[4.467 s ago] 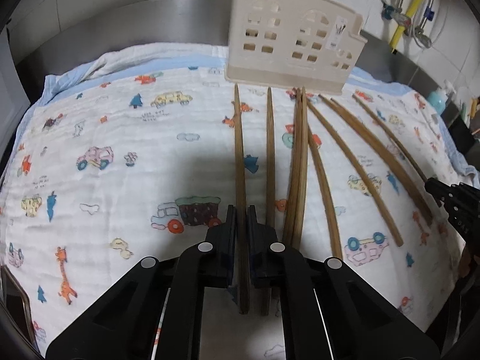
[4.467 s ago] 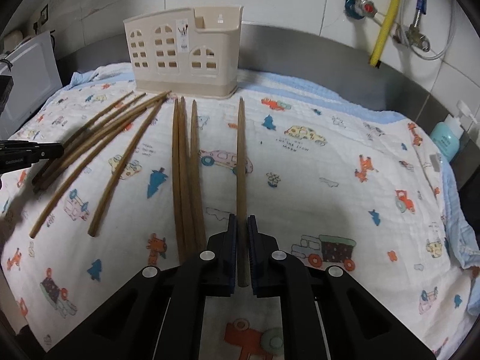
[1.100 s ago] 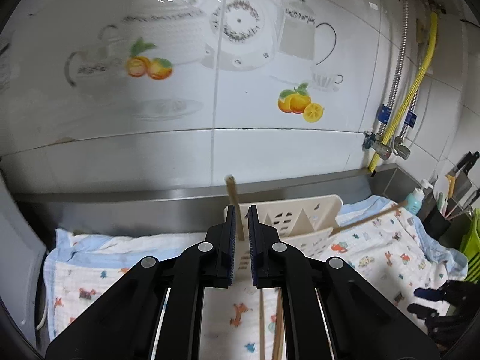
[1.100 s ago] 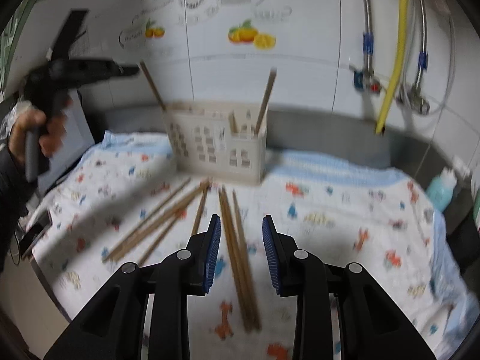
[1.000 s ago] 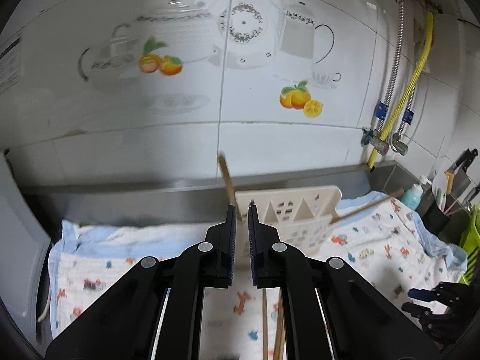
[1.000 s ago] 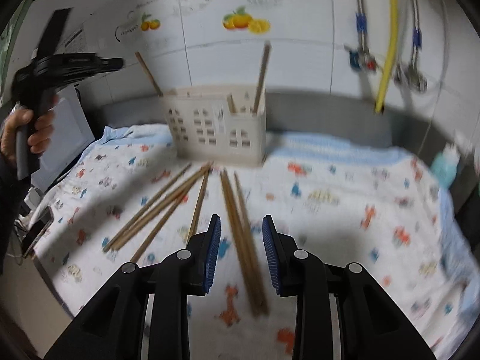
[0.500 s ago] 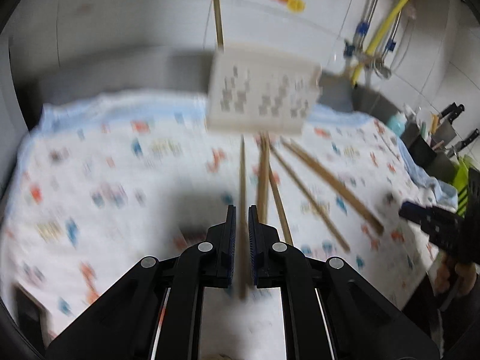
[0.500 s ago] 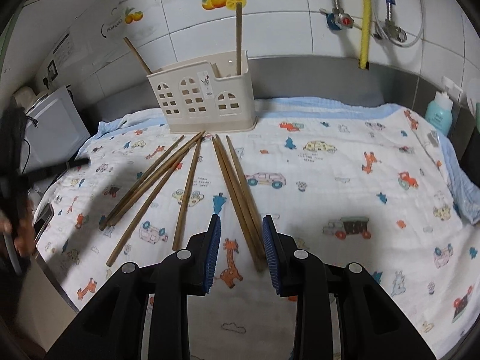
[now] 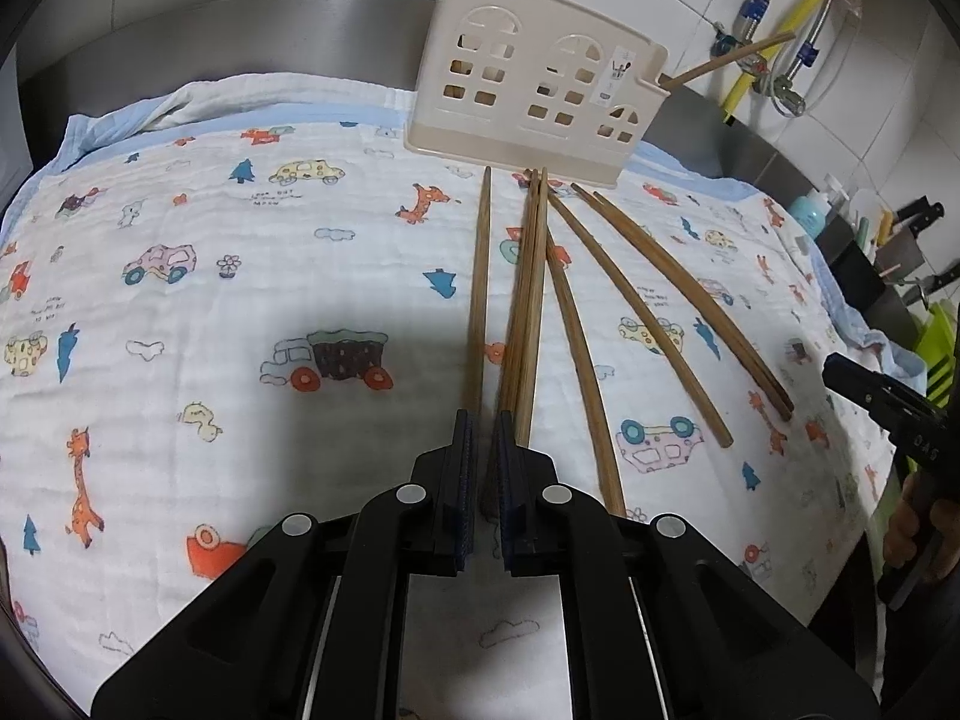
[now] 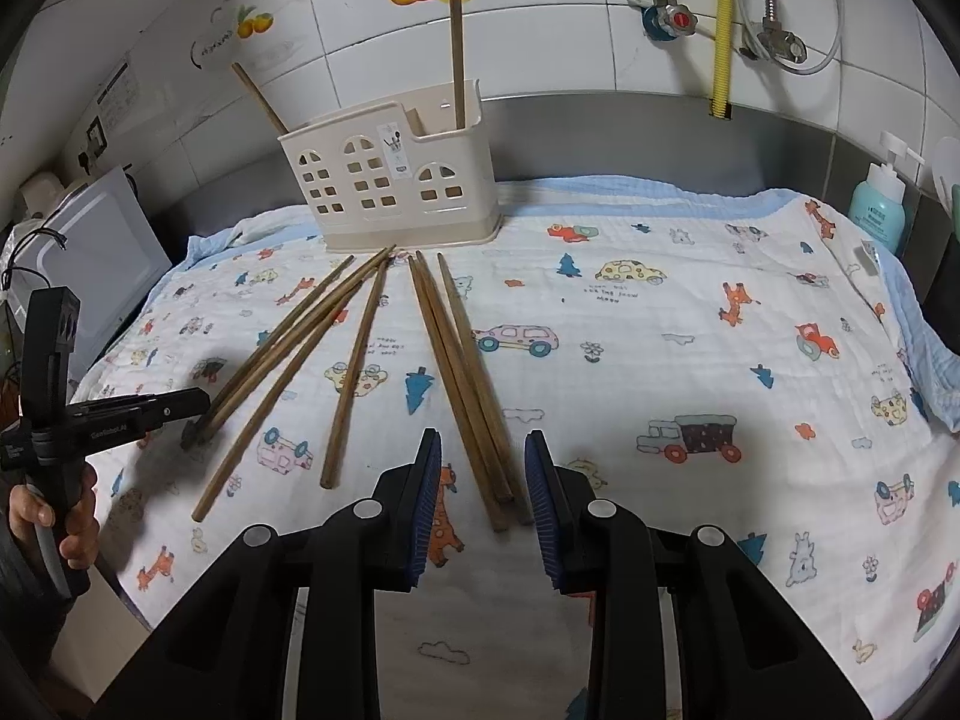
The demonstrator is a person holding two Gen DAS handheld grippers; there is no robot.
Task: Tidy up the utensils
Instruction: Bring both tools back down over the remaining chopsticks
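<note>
On the cloth [image 10: 660, 312] lie seven chopsticks [image 10: 354, 372]; two stand in the holder [image 10: 390, 180].

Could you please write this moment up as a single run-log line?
stage: fetching next chopstick | left gripper: shut, empty | right gripper: open over chopsticks on cloth | holder: two chopsticks in

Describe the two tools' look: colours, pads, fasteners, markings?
Both are matte black plastic. The left tool and right tool have dark blue ribbed pads and round silver fasteners. Seen side-on, the left tool's body bears small white lettering, too small to read.
</note>
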